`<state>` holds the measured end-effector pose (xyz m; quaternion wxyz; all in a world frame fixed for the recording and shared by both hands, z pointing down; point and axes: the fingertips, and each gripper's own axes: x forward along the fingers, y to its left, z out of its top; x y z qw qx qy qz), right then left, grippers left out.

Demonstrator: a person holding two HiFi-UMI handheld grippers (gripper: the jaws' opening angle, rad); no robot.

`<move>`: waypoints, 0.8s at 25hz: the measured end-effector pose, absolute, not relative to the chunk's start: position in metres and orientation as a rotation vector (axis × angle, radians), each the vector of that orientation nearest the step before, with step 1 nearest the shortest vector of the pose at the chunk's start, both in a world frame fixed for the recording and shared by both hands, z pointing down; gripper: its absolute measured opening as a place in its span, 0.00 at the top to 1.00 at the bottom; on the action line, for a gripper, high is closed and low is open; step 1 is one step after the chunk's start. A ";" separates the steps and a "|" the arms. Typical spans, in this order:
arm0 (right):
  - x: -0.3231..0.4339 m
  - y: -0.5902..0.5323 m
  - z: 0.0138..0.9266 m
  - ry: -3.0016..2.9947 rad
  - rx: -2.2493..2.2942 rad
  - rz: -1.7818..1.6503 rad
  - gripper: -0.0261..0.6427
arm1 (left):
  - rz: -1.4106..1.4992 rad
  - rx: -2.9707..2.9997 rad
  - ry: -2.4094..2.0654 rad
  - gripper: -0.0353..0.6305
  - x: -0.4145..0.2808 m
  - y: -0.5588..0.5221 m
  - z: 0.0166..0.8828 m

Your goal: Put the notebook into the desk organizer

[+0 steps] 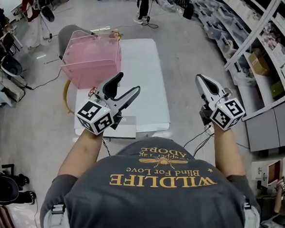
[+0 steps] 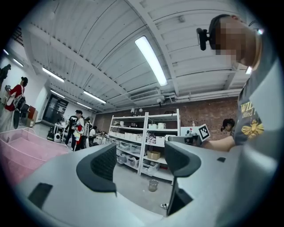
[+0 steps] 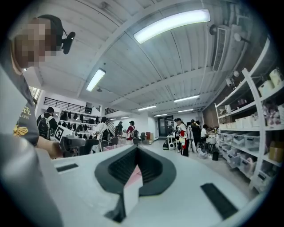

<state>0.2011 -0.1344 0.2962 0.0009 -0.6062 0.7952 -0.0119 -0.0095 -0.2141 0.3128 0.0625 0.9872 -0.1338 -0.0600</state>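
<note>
The left tool stands wide and empty at mid-frame. The right tool is closed. A pink organizer sits upper left on the tabletop.

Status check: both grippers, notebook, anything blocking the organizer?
Left gripper tongs open, empty; right gripper tongs shut, empty. Pale flat notebook at near edge of white table, not picked. Translucent pink plastic organizer at far left; nothing between them.

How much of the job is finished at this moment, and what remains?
Done: nothing yet. The pink organizer at the far left of the table looks empty. In hand: nothing. The left gripper is open and empty, the right gripper shut and empty. Left: pick up the flat grey notebook, apparently lying at the near edge, and put it in.
</note>
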 end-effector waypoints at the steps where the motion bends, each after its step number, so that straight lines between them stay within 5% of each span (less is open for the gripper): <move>1: 0.197 -0.144 0.296 2.500 -1.909 -0.042 0.96 | -0.181 2.980 -0.394 0.44 -0.011 -0.223 0.314; 20: 0.266 -0.243 0.336 2.734 -1.527 -0.162 0.96 | -0.109 2.832 -0.813 0.44 0.035 -0.263 0.367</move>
